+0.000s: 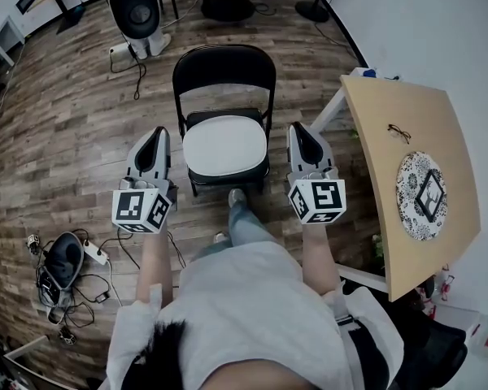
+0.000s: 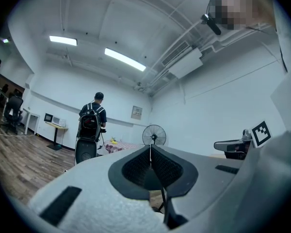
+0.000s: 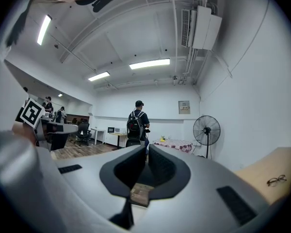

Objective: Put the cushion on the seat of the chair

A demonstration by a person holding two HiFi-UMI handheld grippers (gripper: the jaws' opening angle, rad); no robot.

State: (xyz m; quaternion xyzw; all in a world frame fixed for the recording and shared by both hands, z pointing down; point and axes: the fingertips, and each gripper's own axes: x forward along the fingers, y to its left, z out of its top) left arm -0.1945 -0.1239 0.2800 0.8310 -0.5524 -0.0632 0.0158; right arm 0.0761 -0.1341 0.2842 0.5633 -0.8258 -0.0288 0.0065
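Already the white cushion [image 1: 224, 145] is laid flat on the seat of the black chair [image 1: 224, 65]. The left gripper [image 1: 157, 134] is held level just beside the seat's left edge, with its jaws pressed together and nothing caught between them. The right gripper [image 1: 300, 130] is held the same way at the seat's right edge, jaws likewise closed and empty. A table [image 1: 374, 112] is seen further right.
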